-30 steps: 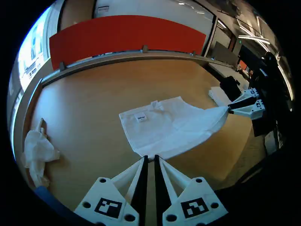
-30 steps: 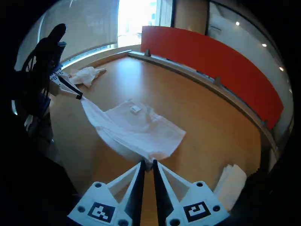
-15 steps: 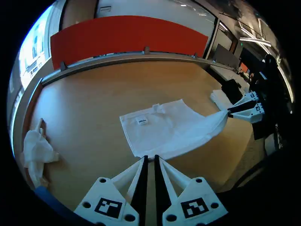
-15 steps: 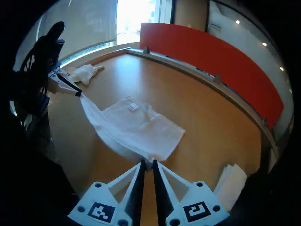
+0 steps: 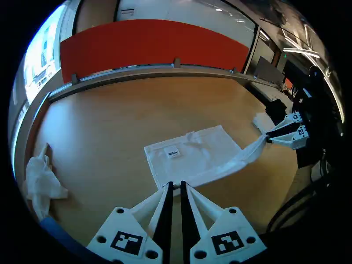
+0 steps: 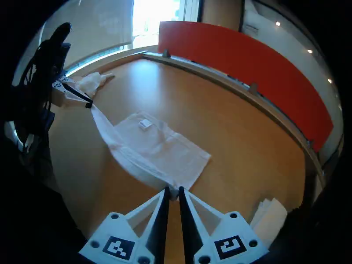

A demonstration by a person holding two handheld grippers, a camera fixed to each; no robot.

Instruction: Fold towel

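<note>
Mostly flat on the pale wooden tabletop [image 5: 110,114], the thin white cloth towel [image 5: 193,154] has one edge raised and stretched between left claw [image 5: 176,184] and right claw [image 6: 174,189], each pinching a corner.

Bright daylight — window [image 6: 154,20] blown out | focus sharp | fisheye-bent edges

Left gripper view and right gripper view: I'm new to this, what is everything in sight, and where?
table: one, light wood, under everything
towel: one, white, middle of the table, near edge lifted and stretched
crumpled cloth: one, white, near the table's edge
folded cloth stack: one, white, at the table's other end
partition: one, red, along the table's far side
left gripper: one, white with black fingers, shut on a towel corner
right gripper: one, same colours, shut on the other near corner
</note>
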